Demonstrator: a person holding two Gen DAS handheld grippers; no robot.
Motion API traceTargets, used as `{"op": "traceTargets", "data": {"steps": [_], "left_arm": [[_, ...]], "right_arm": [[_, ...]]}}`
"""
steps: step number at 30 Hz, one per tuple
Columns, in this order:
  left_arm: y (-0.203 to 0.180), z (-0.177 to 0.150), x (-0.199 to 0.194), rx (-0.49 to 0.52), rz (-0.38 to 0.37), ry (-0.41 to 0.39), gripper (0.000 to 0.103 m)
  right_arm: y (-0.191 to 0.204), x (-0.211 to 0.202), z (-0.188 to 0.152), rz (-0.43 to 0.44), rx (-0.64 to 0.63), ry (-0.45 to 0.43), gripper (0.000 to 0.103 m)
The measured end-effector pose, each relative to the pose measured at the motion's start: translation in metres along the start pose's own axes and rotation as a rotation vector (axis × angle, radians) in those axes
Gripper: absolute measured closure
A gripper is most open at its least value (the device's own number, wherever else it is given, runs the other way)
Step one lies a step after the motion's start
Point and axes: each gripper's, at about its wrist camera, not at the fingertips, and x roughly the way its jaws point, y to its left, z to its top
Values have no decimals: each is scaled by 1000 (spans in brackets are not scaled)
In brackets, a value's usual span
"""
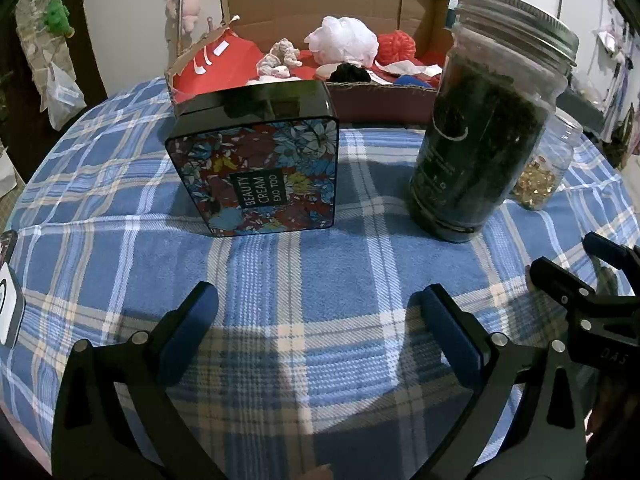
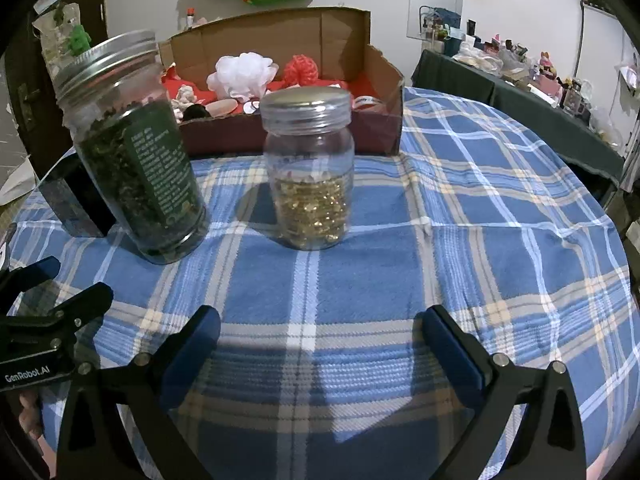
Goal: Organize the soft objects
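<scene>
Both the left gripper (image 1: 316, 312) and right gripper (image 2: 320, 332) hang wide and empty over the plaid cloth (image 2: 460, 240). The soft things (white mesh pouf (image 1: 343, 40), red one (image 1: 396, 44)) already lie in the cardboard box (image 2: 288, 136) behind the jars. I judge the sorting near done; any next reach must clear the herb jar (image 1: 484, 132).

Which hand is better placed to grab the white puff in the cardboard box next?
Probably the right. Its open tongs face the white puff with only the short gold jar ahead. The left tongs, also open, have the flowered tin and tall dark jar in front.
</scene>
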Motion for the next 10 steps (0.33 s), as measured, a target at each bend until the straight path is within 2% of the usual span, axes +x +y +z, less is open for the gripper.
{"op": "traceTargets", "data": {"steps": [10], "left_arm": [[1, 1, 1, -3, -1, 0, 0]], "right_arm": [[0, 0, 0, 0, 0, 0, 0]]}}
